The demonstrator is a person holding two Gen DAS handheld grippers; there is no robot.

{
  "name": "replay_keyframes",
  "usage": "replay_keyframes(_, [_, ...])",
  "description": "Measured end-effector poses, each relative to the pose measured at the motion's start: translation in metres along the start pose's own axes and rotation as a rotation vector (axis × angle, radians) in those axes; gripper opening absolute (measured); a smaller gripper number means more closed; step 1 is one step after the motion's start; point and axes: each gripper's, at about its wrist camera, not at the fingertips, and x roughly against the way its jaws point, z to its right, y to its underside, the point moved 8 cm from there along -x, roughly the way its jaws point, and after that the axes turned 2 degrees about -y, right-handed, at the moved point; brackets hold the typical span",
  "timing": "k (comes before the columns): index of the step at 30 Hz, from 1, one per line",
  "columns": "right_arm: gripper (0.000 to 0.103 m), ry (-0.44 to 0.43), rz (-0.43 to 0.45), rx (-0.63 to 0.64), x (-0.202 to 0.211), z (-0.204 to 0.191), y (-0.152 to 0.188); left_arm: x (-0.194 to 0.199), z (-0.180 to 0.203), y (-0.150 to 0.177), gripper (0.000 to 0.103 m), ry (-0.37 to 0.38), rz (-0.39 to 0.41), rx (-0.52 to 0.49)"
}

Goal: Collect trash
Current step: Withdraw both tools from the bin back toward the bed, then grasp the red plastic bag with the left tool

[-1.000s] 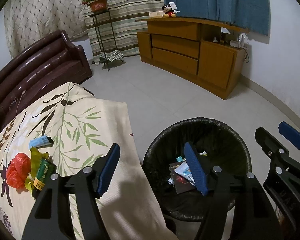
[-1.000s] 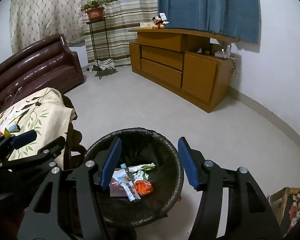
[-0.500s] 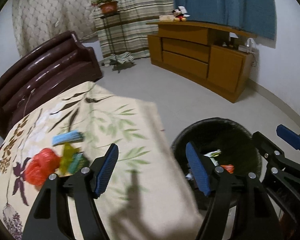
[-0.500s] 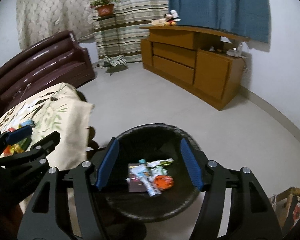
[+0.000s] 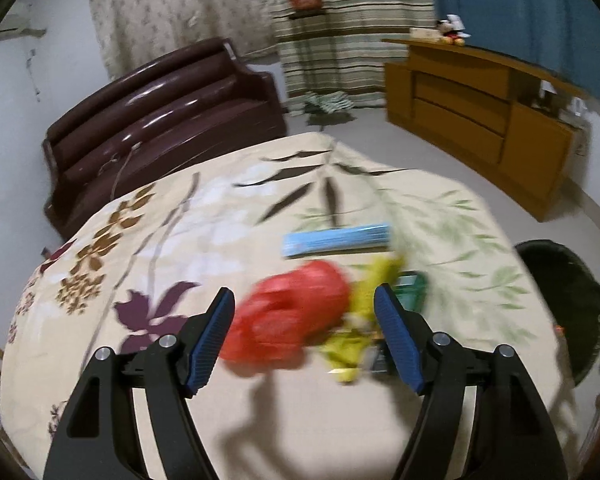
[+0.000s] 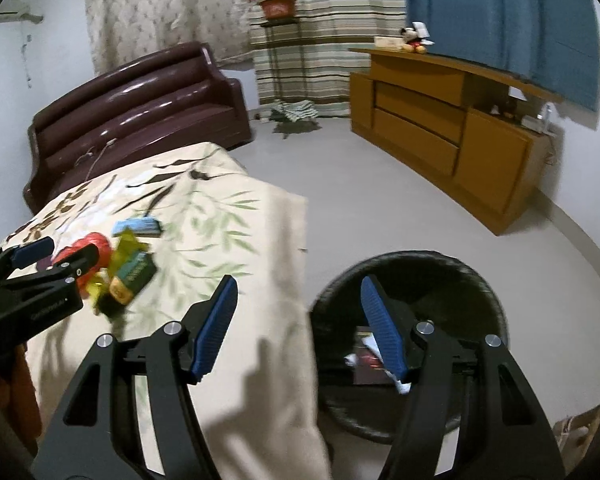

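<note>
**Now over the table: two open grippers, trash within reach**

Now the left gripper tilts down over a table draped in a floral cloth, its blue-padded jaws wide apart after just opening further and gripping nothing. Framed between them, lying on the cloth below and untouched, is a crumpled red plastic bag. Just right of the bag sit a yellow wrapper and a green packet, the three bunched together; whether they overlap is lost to blur. A light blue flat box lies beyond them on the cloth.

From the right wrist camera, the left gripper reaches in from the left edge of the frame, its fingers above the red bag.

The right gripper also points downward, jaws parted and empty, having widened a little moments before. Its left finger hangs over the cloth's draped edge; its right finger sits over the black-lined trash bin standing on the floor beside the table. Papers and wrappers lie in the bottom of the bin.

Farther out, a dark brown sofa stands behind the table, a wooden cabinet lines the far wall, and a potted plant tops a stand before striped curtains.
</note>
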Motion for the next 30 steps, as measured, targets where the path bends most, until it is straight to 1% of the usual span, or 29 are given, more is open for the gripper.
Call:
replay_keyframes(3, [0.063, -0.021, -0.004, 0.018, -0.003, -0.017, -0.002, -0.008, -0.019, 0.002, 0.073, -0.029, -0.007, 0.002])
replay_keyframes(7, [0.063, -0.035, -0.011, 0.037, -0.008, -0.034, -0.004, -0.019, -0.031, 0.004, 0.074, -0.007, -0.012, -0.004])
replay_keyframes(9, [0.063, -0.037, -0.016, 0.044, -0.009, -0.04, -0.004, -0.022, -0.032, 0.004, 0.076, 0.015, -0.008, -0.015])
replay_keyframes(12, [0.063, -0.037, -0.021, 0.05, -0.01, -0.045, -0.004, -0.023, -0.03, 0.001, 0.077, 0.068, -0.001, -0.028])
replay_keyframes(16, [0.063, -0.037, -0.026, 0.055, -0.014, -0.048, -0.005, -0.015, -0.027, -0.002, 0.077, 0.117, 0.021, -0.038])
replay_keyframes(20, [0.063, -0.04, -0.029, 0.054, -0.015, -0.051, -0.004, -0.015, -0.019, -0.005, 0.077, 0.147, 0.039, -0.085])
replay_keyframes(24, [0.063, -0.045, -0.035, 0.055, -0.017, -0.055, -0.002, -0.021, -0.012, -0.004, 0.077, 0.165, 0.03, -0.116])
replay_keyframes(27, [0.063, -0.046, -0.036, 0.058, -0.018, -0.057, -0.002, -0.026, -0.012, -0.004, 0.077, 0.198, 0.014, -0.103])
replay_keyframes(28, [0.063, -0.047, -0.036, 0.057, -0.018, -0.057, -0.001, -0.027, -0.011, -0.003, 0.076, 0.209, 0.011, -0.099])
replay_keyframes(30, [0.063, -0.045, -0.036, 0.059, -0.018, -0.058, -0.001, -0.027, -0.008, 0.0, 0.064, 0.252, -0.006, -0.099])
